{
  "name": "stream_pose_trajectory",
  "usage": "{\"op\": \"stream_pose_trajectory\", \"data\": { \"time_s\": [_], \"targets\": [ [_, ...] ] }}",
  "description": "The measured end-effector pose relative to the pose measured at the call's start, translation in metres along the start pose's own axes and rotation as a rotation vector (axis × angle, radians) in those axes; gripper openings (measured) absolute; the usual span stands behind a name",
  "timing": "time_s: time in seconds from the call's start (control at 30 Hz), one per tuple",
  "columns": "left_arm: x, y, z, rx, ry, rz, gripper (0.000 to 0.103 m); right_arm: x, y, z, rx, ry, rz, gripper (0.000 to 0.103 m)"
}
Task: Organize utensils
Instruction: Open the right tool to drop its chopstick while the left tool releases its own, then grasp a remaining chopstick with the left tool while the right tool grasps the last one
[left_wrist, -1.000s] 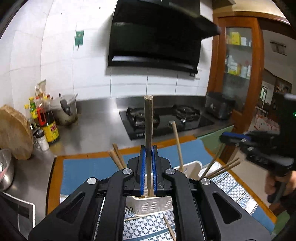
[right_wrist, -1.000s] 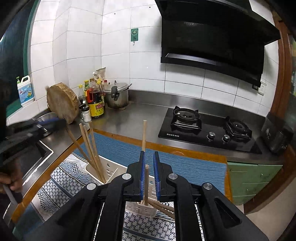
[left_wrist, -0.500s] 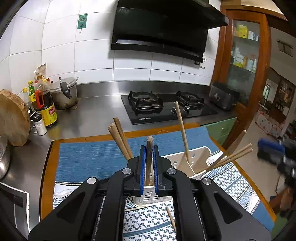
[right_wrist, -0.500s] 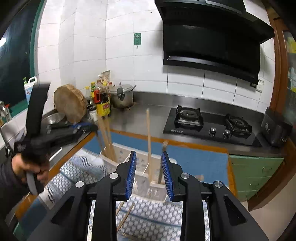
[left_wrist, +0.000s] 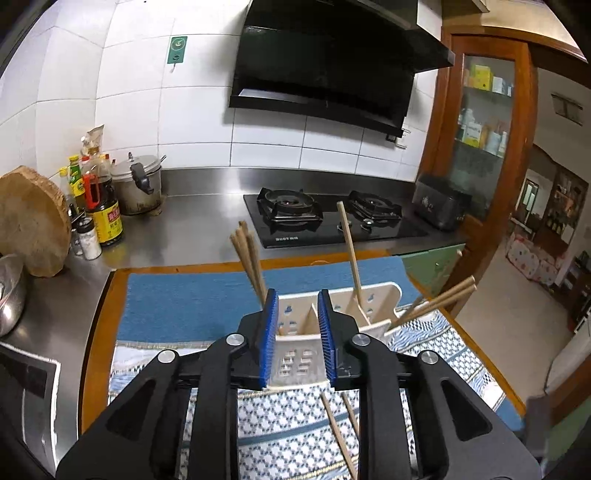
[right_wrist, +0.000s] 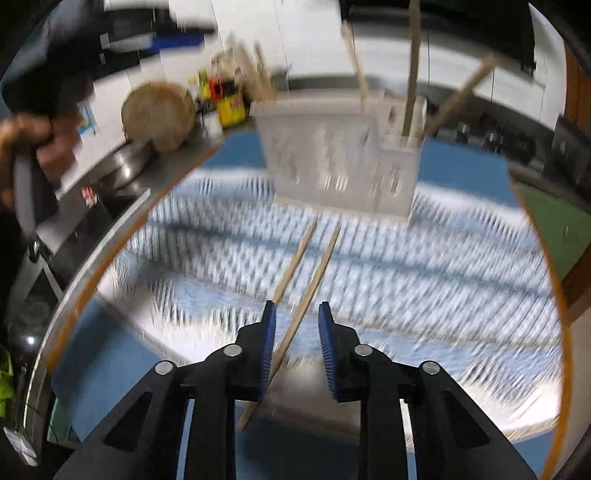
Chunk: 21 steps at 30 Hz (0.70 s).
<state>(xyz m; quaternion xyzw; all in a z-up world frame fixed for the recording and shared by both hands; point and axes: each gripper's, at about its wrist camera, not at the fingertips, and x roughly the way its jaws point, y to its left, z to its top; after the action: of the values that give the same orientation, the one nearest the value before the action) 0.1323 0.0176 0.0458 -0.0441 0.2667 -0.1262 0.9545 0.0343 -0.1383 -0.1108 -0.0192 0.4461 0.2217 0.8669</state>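
Most chopsticks already stand in the caddy (left_wrist: 354, 314). Two chopsticks (right_wrist: 314, 266) lie on the mat in front of it. Left gripper (left_wrist: 295, 332) and right gripper (right_wrist: 295, 343) both have fingers apart, empty.

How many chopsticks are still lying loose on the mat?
2: both chopsticks lie side by side on the patterned mat before the white holder, one between the right gripper jaws. None seems hidden.
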Motion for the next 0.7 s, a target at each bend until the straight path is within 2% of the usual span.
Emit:
{"op": "stream_pose_trajectory", "data": {
  "time_s": [0.13,0.3,0.47,0.57,0.7],
  "targets": [
    [-0.012,0.005,-0.022,-0.022,0.021,0.007,0.026,0.020,0.005,-0.024,0.058,0.063,0.036,0.018],
    [-0.022,0.015,-0.047,-0.056,0.057,0.025,0.026,0.037,0.012,-0.035,0.074,0.090,0.025,0.015],
    [-0.028,0.018,-0.076,-0.072,0.092,0.054,0.026,0.041,0.020,-0.032,0.070,0.083,-0.009,0.015],
    [-0.026,0.019,-0.092,-0.094,0.128,0.047,0.026,0.044,0.027,-0.032,0.045,0.079,-0.049,0.013],
    [-0.023,0.016,-0.112,-0.110,0.172,0.036,0.026,0.042,0.024,-0.034,0.047,0.074,-0.056,0.009]
  ]
}}
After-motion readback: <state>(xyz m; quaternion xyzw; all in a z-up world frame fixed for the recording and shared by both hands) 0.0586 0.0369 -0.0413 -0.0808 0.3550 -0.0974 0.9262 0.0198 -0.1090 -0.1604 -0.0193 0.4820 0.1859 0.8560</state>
